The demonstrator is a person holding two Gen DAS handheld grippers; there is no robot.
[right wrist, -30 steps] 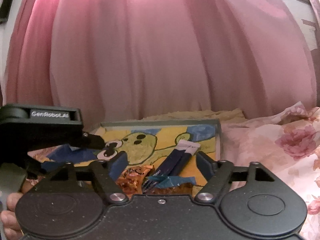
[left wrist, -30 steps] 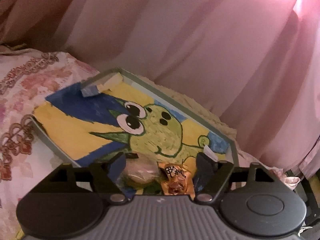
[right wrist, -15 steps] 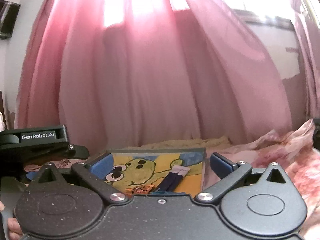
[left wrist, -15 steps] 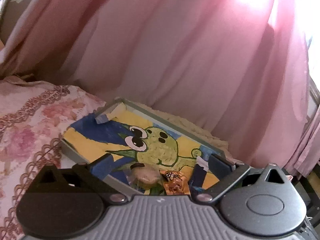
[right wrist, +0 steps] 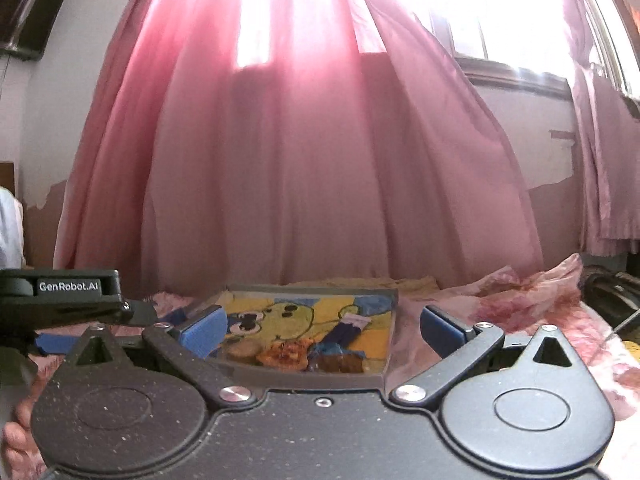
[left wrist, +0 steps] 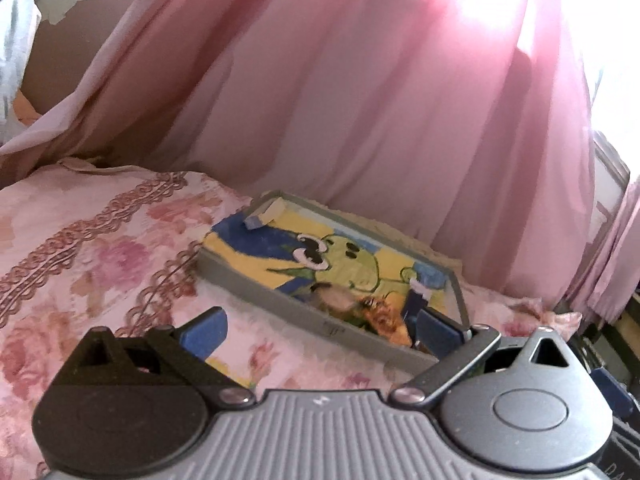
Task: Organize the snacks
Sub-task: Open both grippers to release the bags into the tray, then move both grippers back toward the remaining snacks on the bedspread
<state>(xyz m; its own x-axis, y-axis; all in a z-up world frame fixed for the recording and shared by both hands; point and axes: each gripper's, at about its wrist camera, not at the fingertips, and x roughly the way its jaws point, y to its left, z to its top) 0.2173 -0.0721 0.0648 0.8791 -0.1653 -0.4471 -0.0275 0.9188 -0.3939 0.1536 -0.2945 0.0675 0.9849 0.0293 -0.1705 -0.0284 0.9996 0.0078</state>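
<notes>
1. A shallow grey tray (left wrist: 308, 316) with a painted green cartoon creature on a yellow and blue floor lies flat on a pink floral bedspread (left wrist: 100, 256); in the right wrist view the same tray (right wrist: 296, 374) sits straight ahead.
2. The snacks lie in a row along the tray's near edge: a round pale snack in clear wrap (right wrist: 244, 347), an orange crinkled foil packet (right wrist: 287, 354) just beside it, and a blue wrapper (right wrist: 334, 354) next to that.
3. Dark blue stick packets with white ends (right wrist: 347, 330) lie slantwise behind the blue wrapper.
4. A small pale blue-and-cream packet (left wrist: 266, 214) rests in the tray's far corner, well apart from the others.
5. The left gripper (left wrist: 320, 330) hovers short of the tray, its blue-padded fingers spread wide with nothing between them.
6. The right gripper (right wrist: 322, 330) likewise has its fingers wide apart and empty, framing the tray.
7. A pink curtain (right wrist: 312, 160) hangs behind the bed, backlit by a window.
</notes>
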